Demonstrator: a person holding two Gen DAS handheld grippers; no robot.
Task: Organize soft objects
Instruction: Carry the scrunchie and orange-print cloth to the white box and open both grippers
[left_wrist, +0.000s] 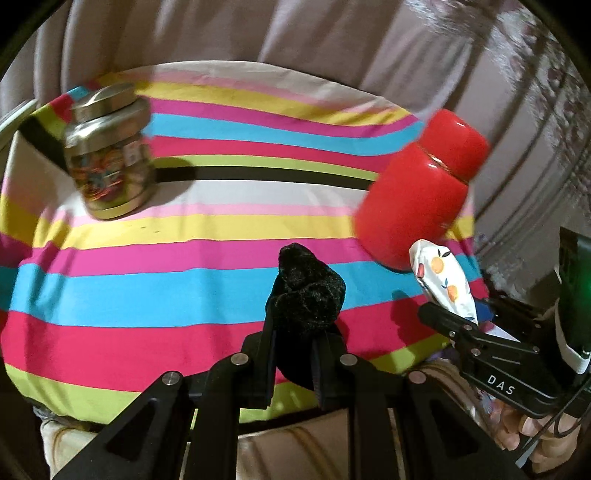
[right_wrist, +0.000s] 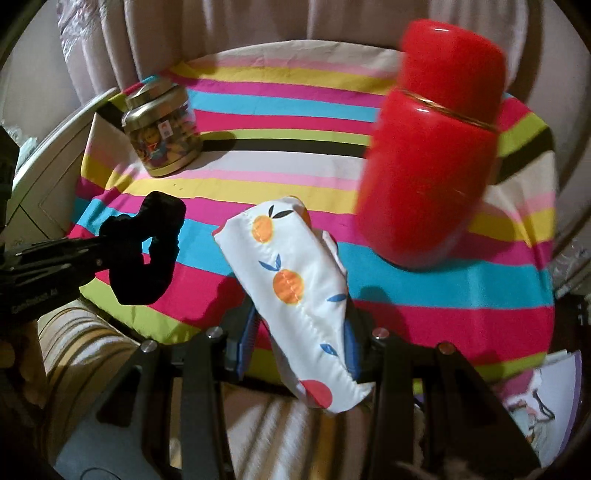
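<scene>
My left gripper (left_wrist: 293, 343) is nearly closed, its fingers pinching a black scrunchie (left_wrist: 304, 295) that sticks up past the tips. From the right camera the scrunchie (right_wrist: 147, 251) hangs as a loop off those fingers, above the near left part of the striped cloth (left_wrist: 147, 288).

My right gripper (right_wrist: 299, 332) stands partly open, clamped on a white pouch (right_wrist: 291, 288) printed with oranges and blue leaves. The pouch lies slanted between the blue pads (right_wrist: 245, 339), one end poking out over the cloth and the other end trailing back toward me. In the left view the pouch (left_wrist: 447, 273) shows just beside the red jar (left_wrist: 417, 188), with the right gripper (left_wrist: 443, 317) below it.

The red jar (right_wrist: 432, 147), lid on, stands on the right side of the cloth (right_wrist: 295, 110). A gold tin (left_wrist: 110, 155) with a bright label stands at the far left, well apart from the jar. Both are blurred. Pale curtains (left_wrist: 221, 33) hang behind the table
</scene>
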